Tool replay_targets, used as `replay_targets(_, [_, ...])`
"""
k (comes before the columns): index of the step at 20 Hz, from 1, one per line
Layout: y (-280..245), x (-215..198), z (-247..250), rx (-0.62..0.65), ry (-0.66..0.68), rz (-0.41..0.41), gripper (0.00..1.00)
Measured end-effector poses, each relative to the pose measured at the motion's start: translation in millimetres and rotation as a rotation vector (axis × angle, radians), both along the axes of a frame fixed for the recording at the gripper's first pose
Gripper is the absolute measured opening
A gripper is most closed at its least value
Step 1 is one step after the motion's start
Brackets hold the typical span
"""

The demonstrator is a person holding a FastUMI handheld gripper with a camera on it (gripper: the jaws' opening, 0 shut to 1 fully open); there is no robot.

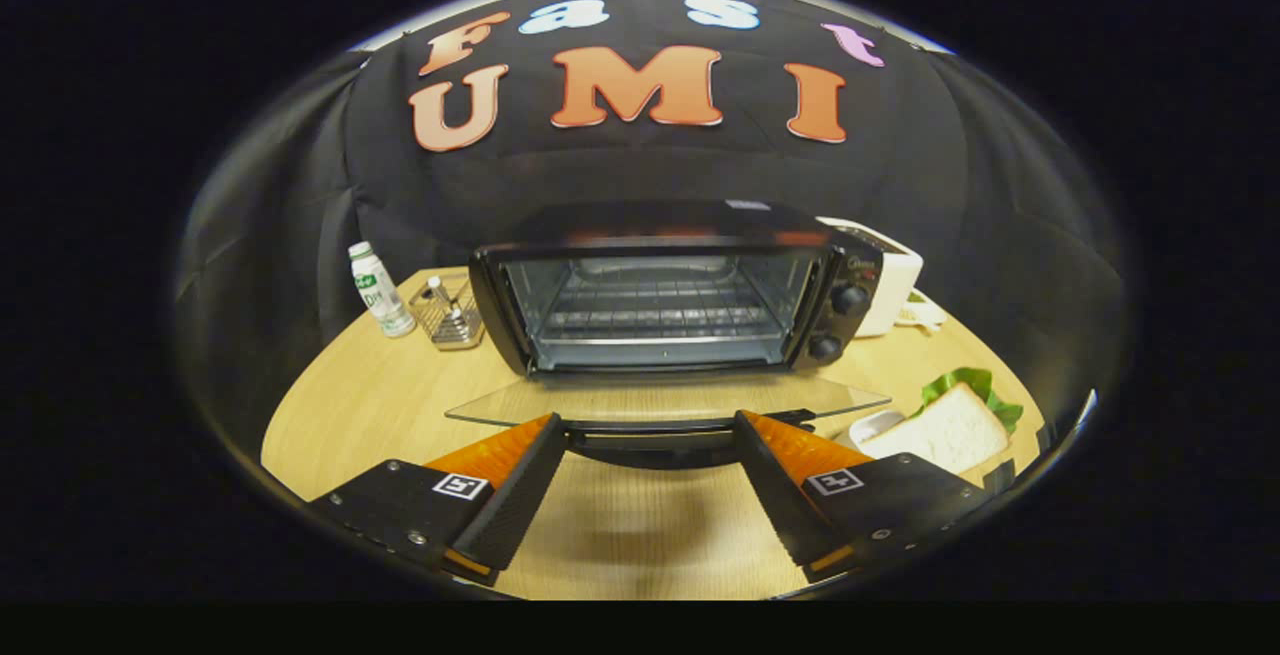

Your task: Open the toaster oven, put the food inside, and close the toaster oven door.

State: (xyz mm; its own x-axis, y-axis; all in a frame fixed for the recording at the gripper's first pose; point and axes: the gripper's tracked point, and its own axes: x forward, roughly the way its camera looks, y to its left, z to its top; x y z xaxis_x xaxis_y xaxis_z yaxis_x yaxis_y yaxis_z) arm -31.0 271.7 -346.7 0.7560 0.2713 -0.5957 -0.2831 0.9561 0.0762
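A black toaster oven [840,265] stands on the wooden table just beyond my fingers. Its glass door [660,400] is folded down flat, and the wire rack [655,310] inside is bare. The door's black handle [650,432] lies right at my fingertips, spanning the gap between them. My gripper [650,423] is open, its orange and black fingers [515,475] spread wide on either side of the handle and pressing on nothing. A sandwich of white bread with green lettuce [950,425] lies on a white plate [868,425] to the right of my right finger.
A small white bottle [378,290] and a wire holder [450,313] stand left of the oven. A white appliance [895,275] sits behind the oven's right side. Bare wooden table [340,405] stretches left of the door and under my fingers.
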Motion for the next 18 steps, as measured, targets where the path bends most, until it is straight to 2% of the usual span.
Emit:
replay_targets(10, [-4,-34,-67,-0.043,0.156,0.009,1.0])
replay_targets(14, [-4,-36,-73,-0.059,0.149,0.023,0.99])
replay_targets(18, [-28,-29,-59,-0.043,0.144,0.021,1.0])
